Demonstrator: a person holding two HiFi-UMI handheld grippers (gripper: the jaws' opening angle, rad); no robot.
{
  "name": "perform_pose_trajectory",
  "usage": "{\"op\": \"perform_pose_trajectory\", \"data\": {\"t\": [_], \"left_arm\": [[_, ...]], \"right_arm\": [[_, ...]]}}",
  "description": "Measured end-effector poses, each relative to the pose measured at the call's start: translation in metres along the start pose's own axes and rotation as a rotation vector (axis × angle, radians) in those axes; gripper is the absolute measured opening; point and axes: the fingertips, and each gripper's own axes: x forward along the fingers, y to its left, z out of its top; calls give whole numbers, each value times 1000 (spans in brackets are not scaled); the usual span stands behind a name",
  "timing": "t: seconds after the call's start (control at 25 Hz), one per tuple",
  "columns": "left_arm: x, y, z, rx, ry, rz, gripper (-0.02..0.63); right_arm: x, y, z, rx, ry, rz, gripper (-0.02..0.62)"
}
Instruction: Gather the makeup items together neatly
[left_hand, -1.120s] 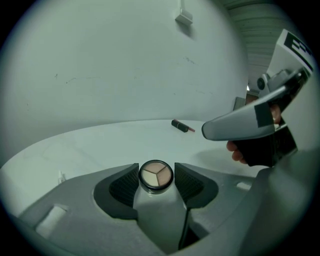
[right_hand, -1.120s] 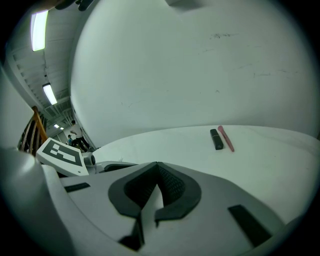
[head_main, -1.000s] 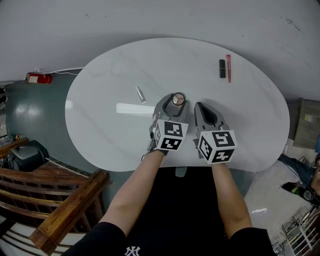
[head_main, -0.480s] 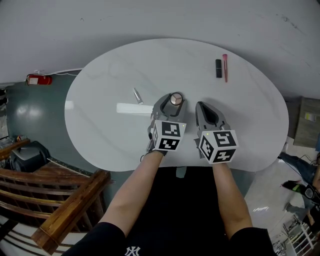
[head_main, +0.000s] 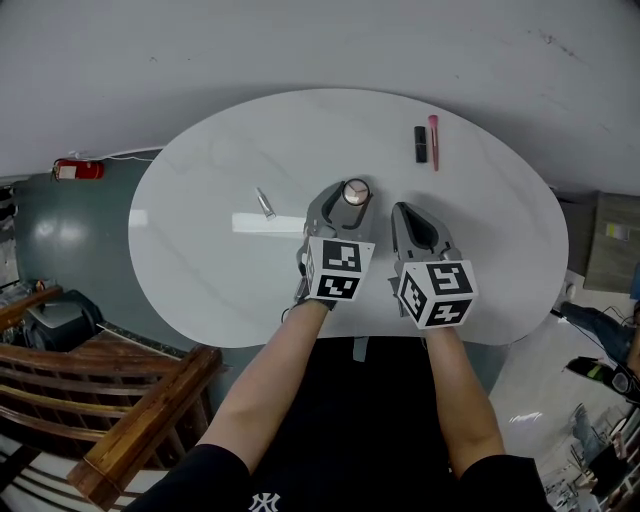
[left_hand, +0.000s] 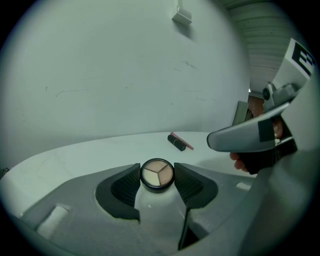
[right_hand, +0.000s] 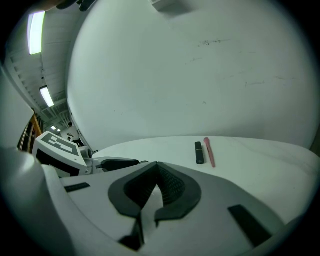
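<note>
A round black compact with beige shades (left_hand: 157, 175) sits between the pads of my left gripper (head_main: 347, 192), which is shut on it above the white oval table (head_main: 500, 250). My right gripper (head_main: 405, 212) hovers just to its right, shut and empty; its pads (right_hand: 167, 185) meet at the tips. A black lipstick tube (head_main: 421, 144) and a pink pencil (head_main: 434, 141) lie side by side at the table's far right, also visible as the tube (right_hand: 199, 152) and pencil (right_hand: 209, 151) in the right gripper view. A small silver tube (head_main: 265, 203) lies left of the left gripper.
A grey wall rises behind the table. A wooden bench (head_main: 120, 400) stands at the lower left, and a red object (head_main: 78, 170) lies on the floor at the left. Clutter (head_main: 600, 370) is on the floor at the right.
The view has shifted, so the table and the items on it sit further left and lower in frame. Both grippers keep their places and the left still holds the compact.
</note>
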Motion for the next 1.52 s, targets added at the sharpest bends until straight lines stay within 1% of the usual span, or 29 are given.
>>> {"op": "perform_pose_trajectory", "data": {"t": [0.36,0.64,0.92,1.16,1.36,1.52], "left_arm": [[30,-19,30,26,-10,-18,218],[60,-29,48,40,-8,-23,218],[89,-29,52,53,10,-22,218],[111,-33,54,88,26,-23,218],[120,-33,51,112,44,-12,218],[123,-30,47,114,58,-1,218]], "right_arm": [[-2,-39,21,6,-12,-20,15],[7,-67,35,10,-12,-21,15],[20,-88,40,18,-4,-13,15],[28,-105,39,33,7,-11,15],[32,-111,40,41,10,-4,15],[34,-115,39,46,14,-1,15]]}}
